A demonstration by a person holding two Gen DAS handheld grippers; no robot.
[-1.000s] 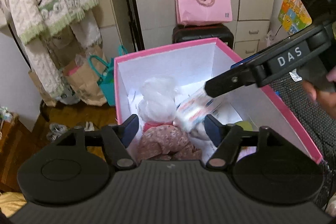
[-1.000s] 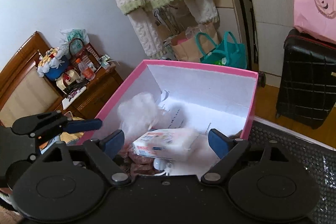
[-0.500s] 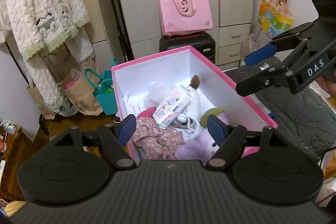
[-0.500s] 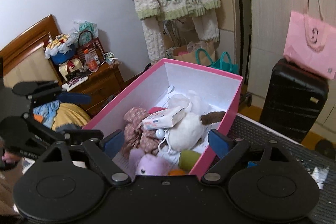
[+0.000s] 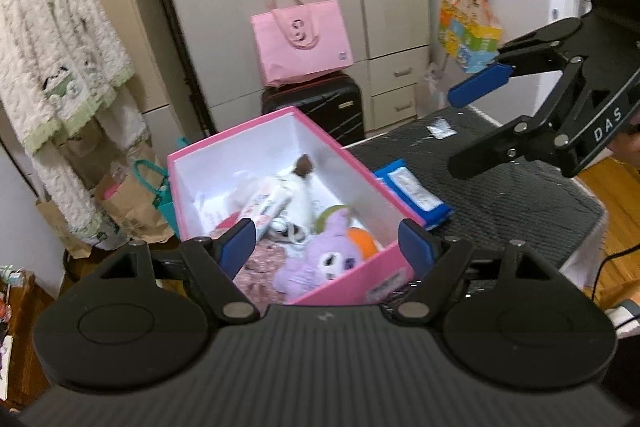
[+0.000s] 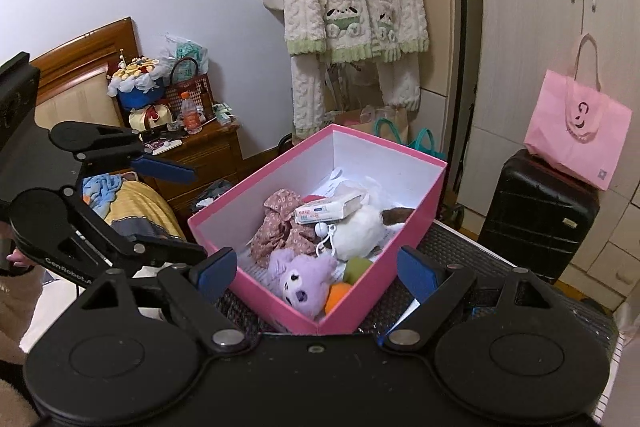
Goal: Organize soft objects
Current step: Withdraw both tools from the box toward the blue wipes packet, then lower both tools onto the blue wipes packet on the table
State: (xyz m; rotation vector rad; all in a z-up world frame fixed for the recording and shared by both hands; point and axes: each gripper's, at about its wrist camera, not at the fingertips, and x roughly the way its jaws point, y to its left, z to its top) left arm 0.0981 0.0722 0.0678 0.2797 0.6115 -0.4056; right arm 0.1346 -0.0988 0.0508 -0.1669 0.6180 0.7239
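The pink box (image 5: 348,279) stands on the black mat. It holds a purple plush (image 5: 324,263), a white plush with a brown ear (image 5: 300,195), a tissue pack (image 5: 268,203), a floral cloth (image 5: 256,263) and an orange and green toy (image 5: 360,241). A blue wipes pack (image 5: 412,193) lies on the mat right of the box. My left gripper (image 5: 327,241) hovers back from the box, its jaws opening with nothing held. To the right of the box, my right gripper (image 5: 468,127) hangs open and empty. From the right wrist, the box (image 6: 400,147) lies beyond that gripper (image 6: 316,269), and the left gripper (image 6: 176,209) is at the left.
A black-matted table (image 5: 520,195) carries the box and a small white packet (image 5: 440,129). Behind it a pink tote (image 5: 304,47) sits on a black suitcase (image 5: 320,107). A fleece jacket (image 5: 60,59) hangs at the left above paper bags (image 5: 128,203). A cluttered wooden nightstand (image 6: 200,155) stands by a bed.
Both grippers have drawn back and up from inside the box. The tissue pack stays lying on the toys. The box's near wall and the blue pack have come into view.
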